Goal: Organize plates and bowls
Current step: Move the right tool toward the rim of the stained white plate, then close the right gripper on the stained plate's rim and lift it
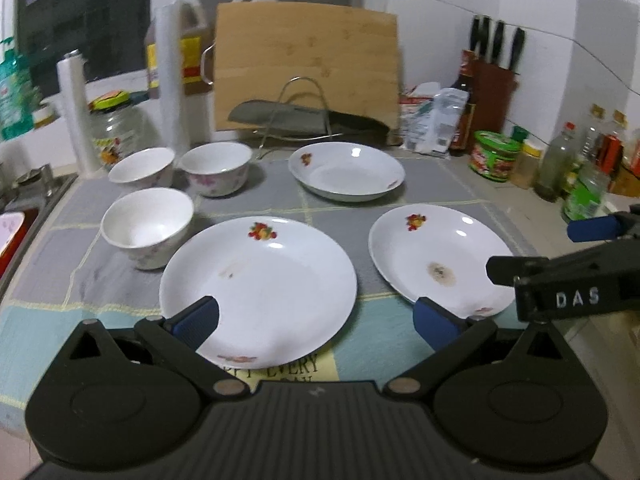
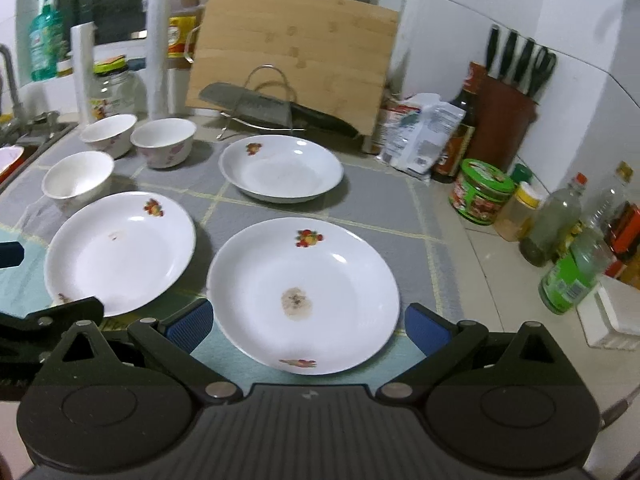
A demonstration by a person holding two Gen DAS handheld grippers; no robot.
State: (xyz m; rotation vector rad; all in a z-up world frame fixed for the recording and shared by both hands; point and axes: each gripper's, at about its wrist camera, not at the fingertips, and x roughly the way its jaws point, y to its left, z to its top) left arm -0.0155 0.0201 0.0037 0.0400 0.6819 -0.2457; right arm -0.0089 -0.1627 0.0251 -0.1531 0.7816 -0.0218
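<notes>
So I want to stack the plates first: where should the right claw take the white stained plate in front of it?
Take the near rim of the white fruit-print plate with the brown stain, coming low from the front. It lies flat on the grey checked mat, so only its raised, flared edge offers a pinch. The right claw is open and already faces that rim.

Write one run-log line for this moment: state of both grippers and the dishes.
left gripper: open, over near-left white fruit-print plate | right gripper: open, over stained white plate | third white plate, three white bowls: untouched, unstacked
</notes>
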